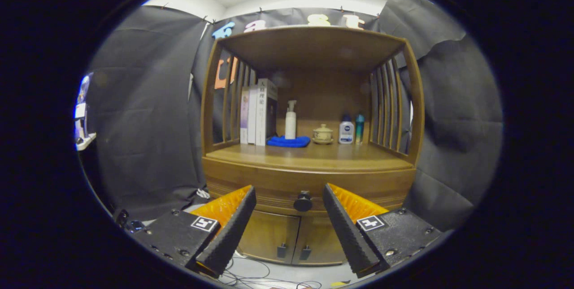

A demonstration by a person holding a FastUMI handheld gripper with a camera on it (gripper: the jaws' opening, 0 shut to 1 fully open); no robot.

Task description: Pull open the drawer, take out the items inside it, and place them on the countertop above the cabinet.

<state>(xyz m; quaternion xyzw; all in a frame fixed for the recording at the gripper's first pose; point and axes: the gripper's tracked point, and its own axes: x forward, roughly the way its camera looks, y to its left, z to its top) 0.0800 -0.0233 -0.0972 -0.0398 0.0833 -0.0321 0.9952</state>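
My gripper has its fingers spread wide and empty, the closed drawer's dark knob sitting between the tips, slightly toward one o'clock. At twelve o'clock beyond them, I see the countertop carrying books, a pump bottle on a blue cloth and small jars.

My one camera rode on the gripper and looked forward along its two spread fingers, level with the closed drawer of the cabinet. It faced the cabinet front squarely from near, the drawer knob between the fingertips and beyond them, the countertop just above.
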